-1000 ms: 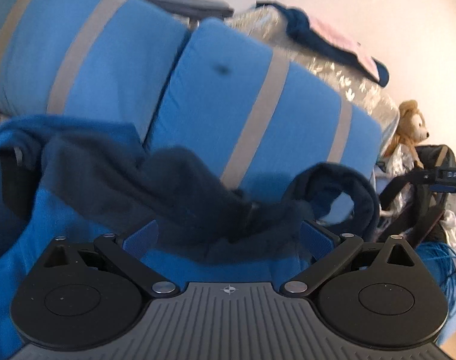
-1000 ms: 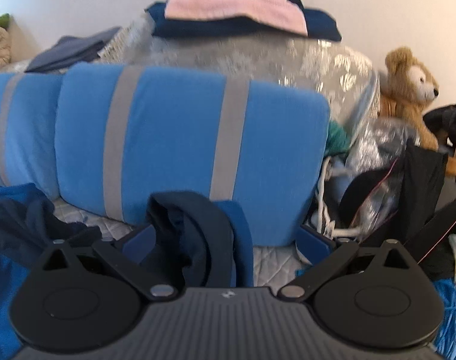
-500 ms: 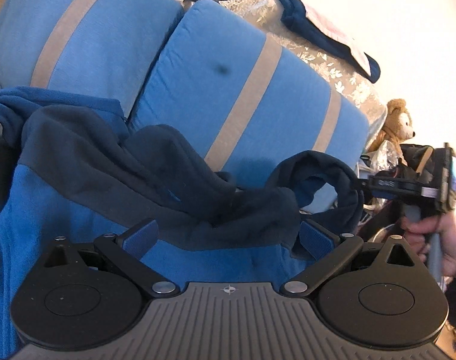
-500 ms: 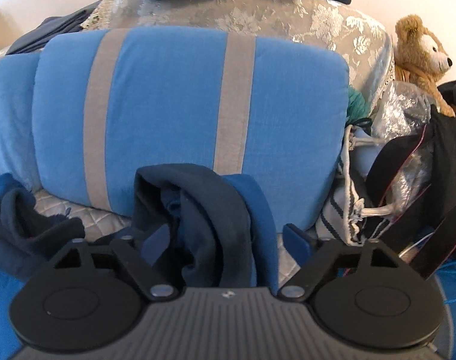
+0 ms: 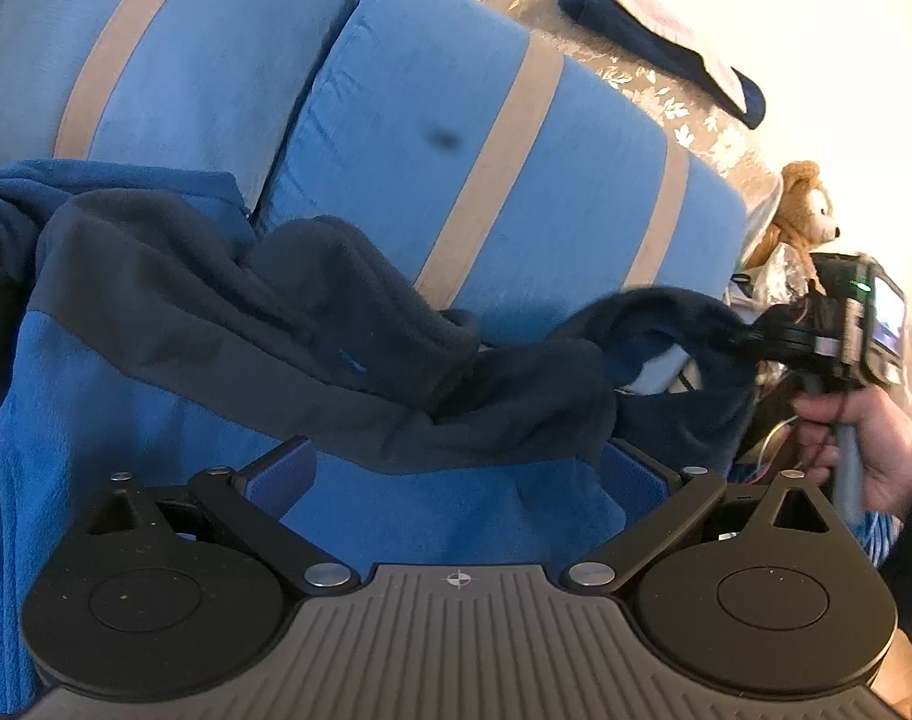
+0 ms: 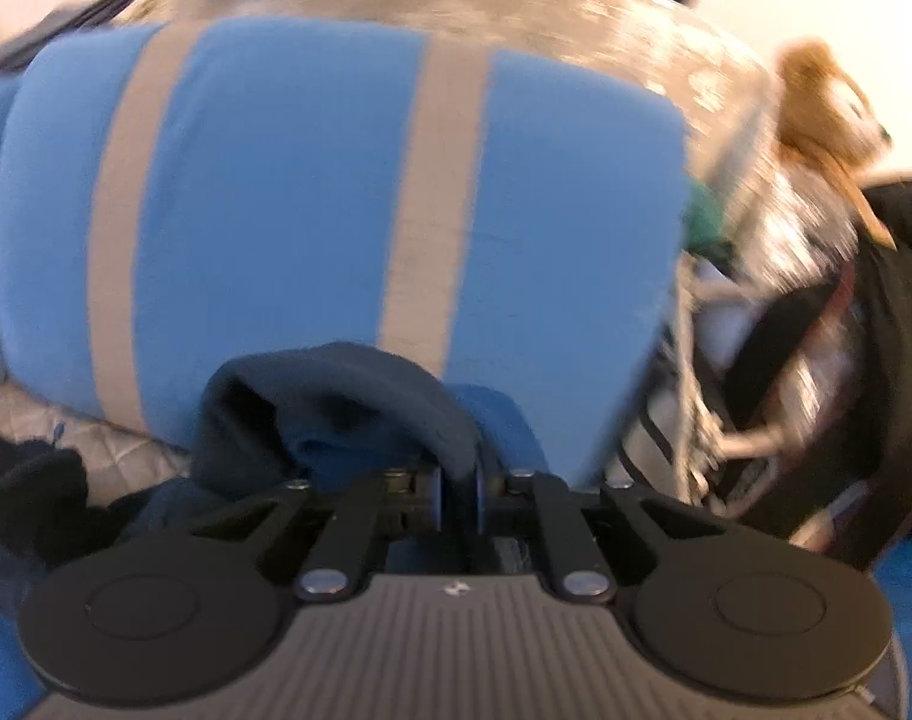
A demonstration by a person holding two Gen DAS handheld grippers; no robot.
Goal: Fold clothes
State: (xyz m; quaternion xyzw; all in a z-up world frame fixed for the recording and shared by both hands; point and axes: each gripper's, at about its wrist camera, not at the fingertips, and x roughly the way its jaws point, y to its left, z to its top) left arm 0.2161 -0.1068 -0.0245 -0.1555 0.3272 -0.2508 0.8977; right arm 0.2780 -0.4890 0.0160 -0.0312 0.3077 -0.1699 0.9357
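Observation:
A blue fleece jacket [image 5: 126,408] with navy shoulders and sleeves lies crumpled in front of striped cushions. My left gripper [image 5: 456,474] is open, its blue pads on either side of the jacket's body, just over the cloth. My right gripper [image 6: 459,495] is shut on the navy sleeve cuff [image 6: 360,396]. In the left wrist view the right gripper [image 5: 756,339] holds that sleeve [image 5: 654,324] stretched out to the right, a hand on its handle.
Two light blue cushions with grey stripes [image 5: 516,180] stand behind the jacket. Folded clothes [image 5: 648,30] lie on a silvery covered mound. A teddy bear [image 5: 801,210] and dark bags [image 6: 816,360] crowd the right side.
My right gripper has closed on the navy sleeve cuff and pulled it out to the right. The left gripper stayed open and moved closer over the jacket.

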